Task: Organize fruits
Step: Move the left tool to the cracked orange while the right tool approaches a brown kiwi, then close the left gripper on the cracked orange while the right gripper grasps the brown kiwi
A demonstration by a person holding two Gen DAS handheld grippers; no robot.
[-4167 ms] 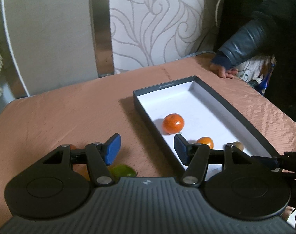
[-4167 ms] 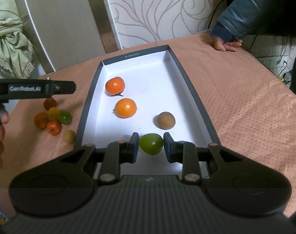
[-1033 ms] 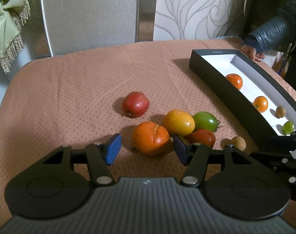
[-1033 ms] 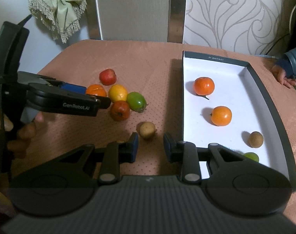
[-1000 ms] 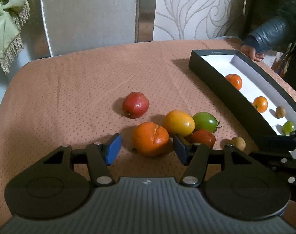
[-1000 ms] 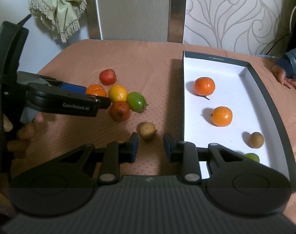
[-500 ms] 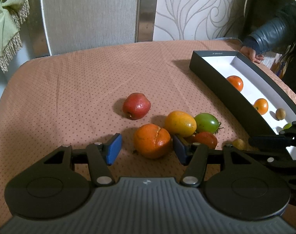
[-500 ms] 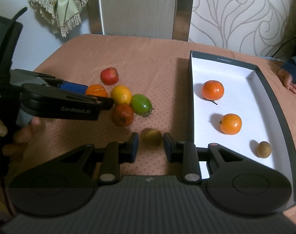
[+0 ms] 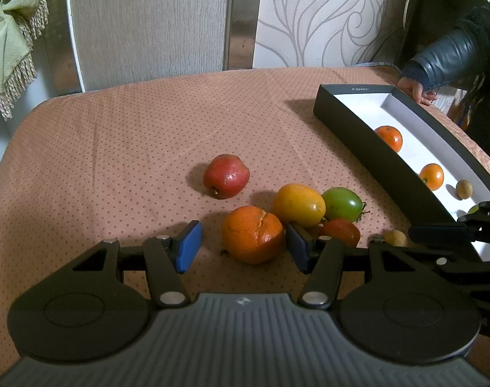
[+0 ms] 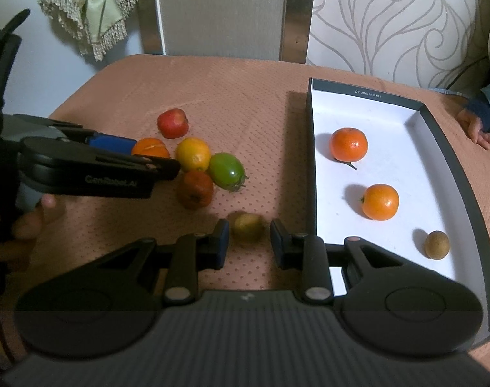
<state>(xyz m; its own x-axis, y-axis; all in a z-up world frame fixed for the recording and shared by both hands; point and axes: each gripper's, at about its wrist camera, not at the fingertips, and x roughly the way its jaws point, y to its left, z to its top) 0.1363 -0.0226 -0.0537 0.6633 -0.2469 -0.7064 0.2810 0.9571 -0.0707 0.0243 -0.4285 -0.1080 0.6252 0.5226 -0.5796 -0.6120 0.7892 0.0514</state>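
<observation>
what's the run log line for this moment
left gripper: open around orange | right gripper: open around brown fruit | box: some fruit

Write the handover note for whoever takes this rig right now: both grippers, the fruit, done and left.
Left gripper: open, empty, jaws either side of the large cracked orange on the pink dotted tablecloth.
Right gripper: open, empty, jaws framing the small brownish-yellow fruit beside the box; no contact visible.
Done: the black box with white lining holds two orange tangerines and a small brown round fruit; a green fruit shows at its near end in the left view.
Left on the cloth: red apple, yellow fruit, green tomato, dark red fruit, plus the two being approached.
</observation>
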